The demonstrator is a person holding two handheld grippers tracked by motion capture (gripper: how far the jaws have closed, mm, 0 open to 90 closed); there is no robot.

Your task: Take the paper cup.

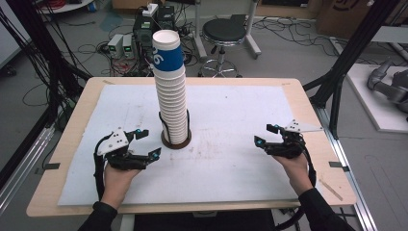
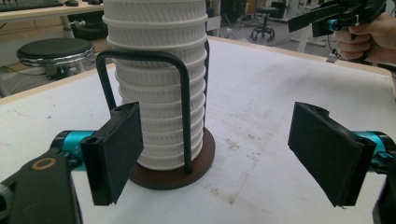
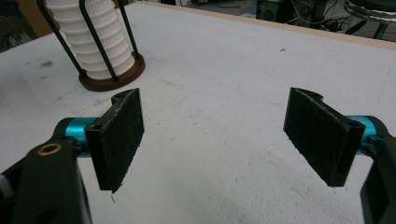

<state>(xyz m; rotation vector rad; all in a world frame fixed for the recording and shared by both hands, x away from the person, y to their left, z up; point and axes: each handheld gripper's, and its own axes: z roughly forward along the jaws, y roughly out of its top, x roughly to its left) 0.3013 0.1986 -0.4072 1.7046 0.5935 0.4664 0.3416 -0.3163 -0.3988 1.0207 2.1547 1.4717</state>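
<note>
A tall stack of white ribbed paper cups (image 1: 172, 101), the top one banded in blue, stands in a black wire holder on a round brown base (image 1: 176, 141) on the white mat. My left gripper (image 1: 149, 142) is just left of the base, low over the mat. In the left gripper view its jaws (image 2: 219, 154) stand open and bare, with the cup stack (image 2: 159, 93) a little beyond the left jaw. My right gripper (image 1: 265, 134) is open well to the right. In the right gripper view (image 3: 219, 140) only bare mat lies between its jaws, and the cup stack (image 3: 98, 42) is far off at upper left.
The white mat (image 1: 231, 110) covers most of the wooden table (image 1: 308, 120). Behind the table are a black stool (image 1: 223, 32), boxes of electronics (image 1: 144, 29) and loose cables on the floor. Black frame posts (image 1: 353, 53) rise on both sides of the table.
</note>
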